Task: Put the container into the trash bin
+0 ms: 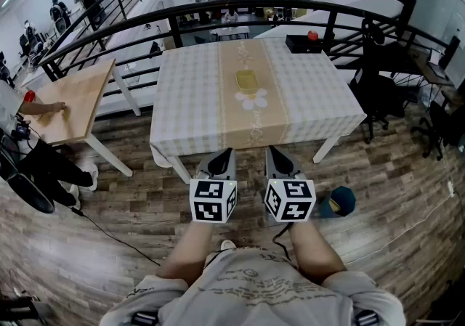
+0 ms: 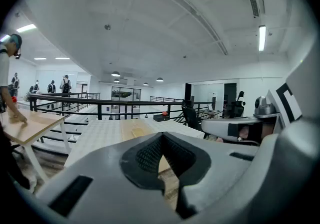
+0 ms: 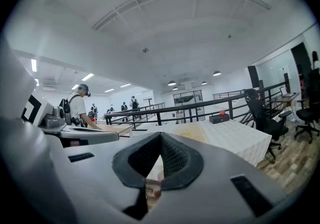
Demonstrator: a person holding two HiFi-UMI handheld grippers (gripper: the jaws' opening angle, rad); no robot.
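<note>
You hold both grippers side by side, just short of the near edge of the table [image 1: 189, 99], over wood-plank flooring [image 1: 145, 201]. The left gripper [image 1: 222, 154] has its grey jaws brought together at the tips, with nothing between the ribbed black pads. The right gripper [image 1: 275, 152] is closed in the same way and is also empty. Each carries a white cube printed with black square markers. The trash bin [image 1: 338, 201] stands on the floor off the table's near right corner, just beside the right gripper. It is small, round and dark blue, and its inside cannot be made out. The table is rectangular and draped in a pale checked cloth, with a beige runner [image 1: 240, 117] down its middle. A white flower motif [image 1: 254, 99] is printed on the runner. The container [image 1: 247, 81] sits on the runner at the table's centre, just beyond the flower. It is a shallow, rounded-rectangular tray, pale yellow, and well apart from both grippers. At the table's far right corner stands a black box [image 1: 301, 43] with a red object [image 1: 313, 35] on top. A curved black metal railing [image 1: 218, 9] runs behind the table.
</note>
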